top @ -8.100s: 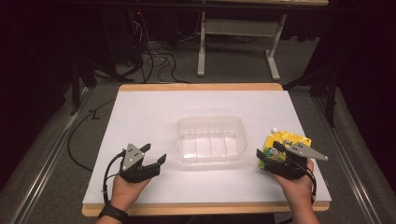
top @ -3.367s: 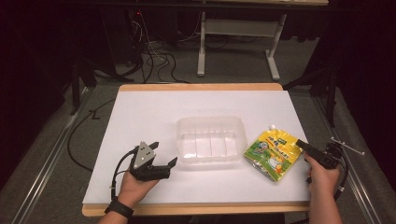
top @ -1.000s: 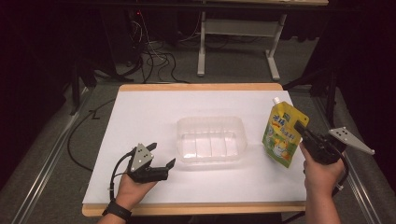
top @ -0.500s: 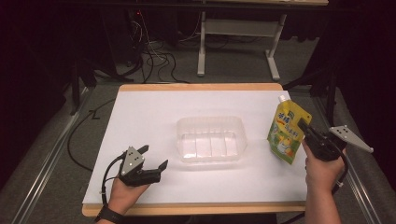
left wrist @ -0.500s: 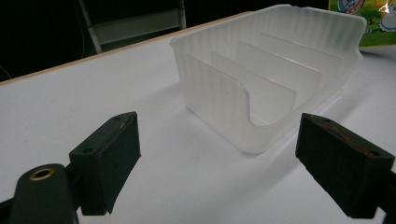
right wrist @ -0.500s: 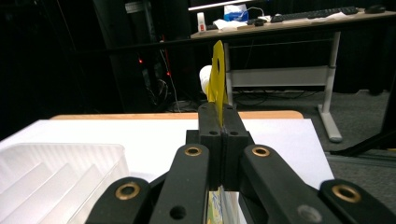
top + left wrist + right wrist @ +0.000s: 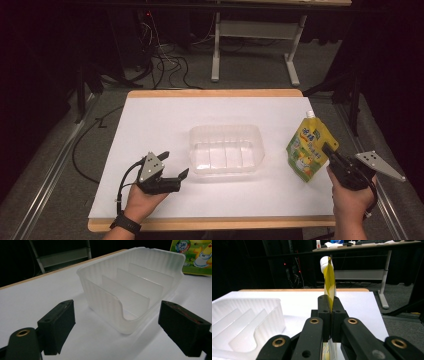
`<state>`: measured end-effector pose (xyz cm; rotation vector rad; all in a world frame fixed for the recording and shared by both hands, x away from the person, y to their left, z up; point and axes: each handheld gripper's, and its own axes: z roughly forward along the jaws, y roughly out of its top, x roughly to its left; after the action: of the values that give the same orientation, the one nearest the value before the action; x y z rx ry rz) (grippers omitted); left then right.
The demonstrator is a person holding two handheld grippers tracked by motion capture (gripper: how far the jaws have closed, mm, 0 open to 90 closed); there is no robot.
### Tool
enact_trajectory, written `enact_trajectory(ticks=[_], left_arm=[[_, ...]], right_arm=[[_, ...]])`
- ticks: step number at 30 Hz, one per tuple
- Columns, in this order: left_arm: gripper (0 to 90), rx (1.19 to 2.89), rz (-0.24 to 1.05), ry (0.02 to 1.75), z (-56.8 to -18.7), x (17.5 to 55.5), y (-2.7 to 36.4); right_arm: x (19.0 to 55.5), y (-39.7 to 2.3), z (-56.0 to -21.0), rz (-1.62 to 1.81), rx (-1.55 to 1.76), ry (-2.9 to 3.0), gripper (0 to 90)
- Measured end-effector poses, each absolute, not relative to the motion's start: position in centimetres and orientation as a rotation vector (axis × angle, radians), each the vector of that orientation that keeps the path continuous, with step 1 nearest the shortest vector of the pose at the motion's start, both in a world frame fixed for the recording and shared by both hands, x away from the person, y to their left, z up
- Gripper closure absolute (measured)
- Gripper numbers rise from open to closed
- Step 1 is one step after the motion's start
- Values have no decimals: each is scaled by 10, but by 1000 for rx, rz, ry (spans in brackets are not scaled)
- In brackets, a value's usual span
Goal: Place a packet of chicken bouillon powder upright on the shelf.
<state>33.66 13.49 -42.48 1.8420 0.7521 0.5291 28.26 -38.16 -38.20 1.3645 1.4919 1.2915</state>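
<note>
Item: clear plastic tray (image 7: 226,156) with inner dividers, mid-table on white sheet (image 7: 150,120), between my grippers. Item: yellow spouted pouch (image 7: 309,152), upright, right of tray, printed front, white cap. My right gripper (image 7: 327,149) clenched on its edge. My left gripper (image 7: 172,165) released, jaws wide, facing tray.

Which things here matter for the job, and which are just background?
In the job:
- yellow pouch, upright, clamped in the right tongs
- clear divided tray mid-table
- left tongs, open, facing the tray

Lying about:
- cables on the floor
- desk frame beyond the table
</note>
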Motion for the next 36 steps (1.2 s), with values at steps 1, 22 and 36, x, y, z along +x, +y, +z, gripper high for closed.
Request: enact_trajectory(ticks=[1,22,36], left_arm=[[153,1841,525,751,-425,338,134],[176,1852,484,740,-426,343,125],[179,1872,493,742,-427,339,127]], right_arm=[[281,-381,-383,1294,1366,1493,897],[278,-370,-400,1239,1409,1594,697],[300,-375,-415,1222,1482,1640,847]])
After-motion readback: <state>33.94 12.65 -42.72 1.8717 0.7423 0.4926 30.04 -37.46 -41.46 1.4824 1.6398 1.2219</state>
